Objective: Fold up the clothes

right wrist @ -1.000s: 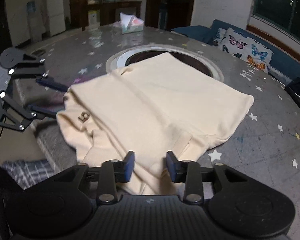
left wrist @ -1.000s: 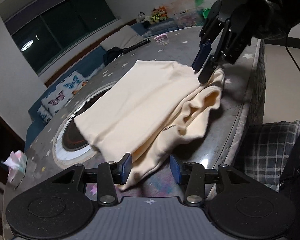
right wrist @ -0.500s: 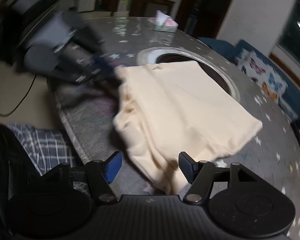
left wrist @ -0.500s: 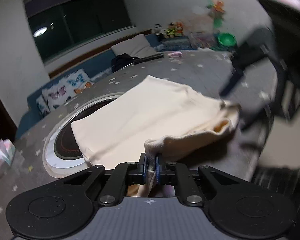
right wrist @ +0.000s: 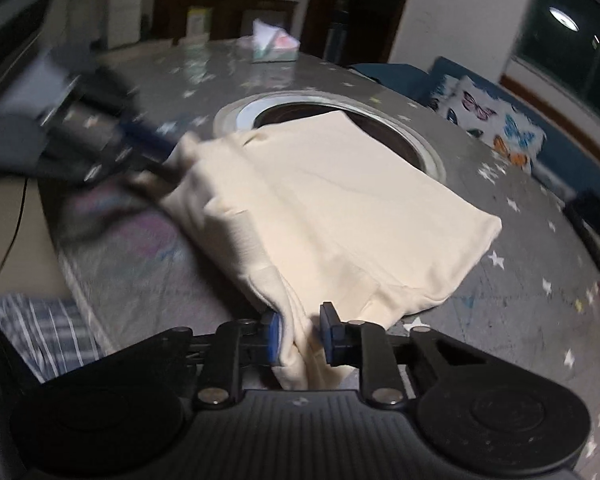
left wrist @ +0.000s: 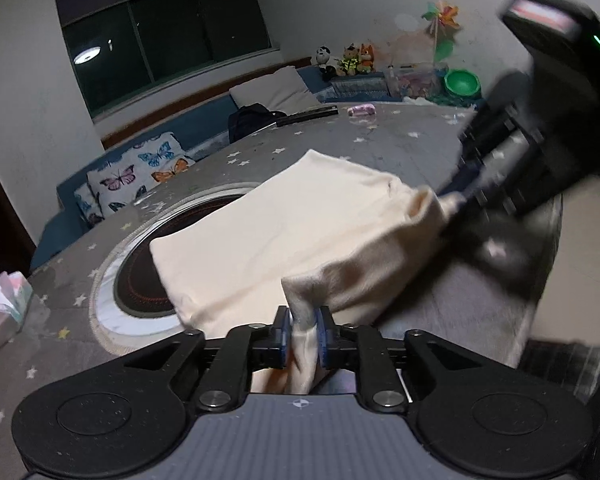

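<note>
Cream garment [left wrist: 284, 232] is lying folded on the grey star-print table [left wrist: 400, 148], straight ahead of both claws, its far part draping over the round inset ring [left wrist: 112, 280] in the tabletop. Fabric is looking soft and plain, with layered folds and a seam line running along the top layer; near edge is bunching up and lifting off the table, far edge is lying flat.

Left gripper [left wrist: 303, 330] is pinching a bunched bit of the garment's near edge, blue pads pressing on cloth from both sides, narrow gap. Right gripper [right wrist: 300, 332] is also sitting narrow around a gathered corner of the garment [right wrist: 340, 200]; cloth is filling the space between its pads and touching the left one, though the right pad looks slightly apart from it, so whether it is clamping fully is hard to tell. Each gripper is showing blurred in the other's view, at the garment's opposite near corner.

Containers: tissue box [right wrist: 274, 46] is sitting on the table well beyond the right claw, white tissue sticking out the top. Green bowl [left wrist: 462, 82] is sitting past the table, far ahead-right of the left claw, contents not readable.

Butterfly cushion [left wrist: 136, 176] is resting on the blue sofa beyond the table.
</note>
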